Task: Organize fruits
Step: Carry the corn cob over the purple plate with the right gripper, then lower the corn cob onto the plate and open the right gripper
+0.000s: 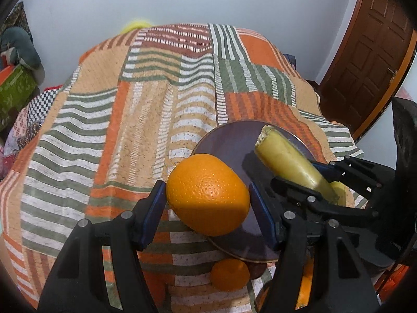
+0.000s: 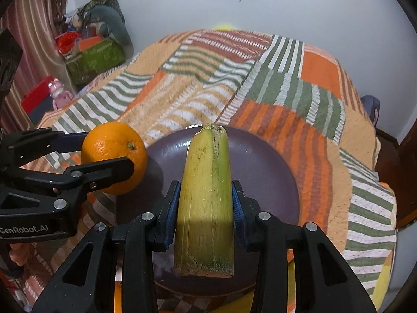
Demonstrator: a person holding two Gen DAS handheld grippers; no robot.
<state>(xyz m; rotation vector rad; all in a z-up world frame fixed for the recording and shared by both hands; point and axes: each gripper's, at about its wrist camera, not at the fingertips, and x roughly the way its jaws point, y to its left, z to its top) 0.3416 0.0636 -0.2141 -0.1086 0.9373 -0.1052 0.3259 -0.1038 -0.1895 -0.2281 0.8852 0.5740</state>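
My left gripper is shut on a large orange, held above the left rim of a dark purple plate. My right gripper is shut on a yellow-green sugarcane piece, held over the middle of the same plate. In the right wrist view the orange and the left gripper hang just left of the plate. In the left wrist view the cane piece and the right gripper sit over the plate's right side. A small orange lies on the cloth below the plate.
A striped orange, green and white bedspread covers the bed under the plate. A green box with clutter stands at the far left by the wall. A brown door is at the right.
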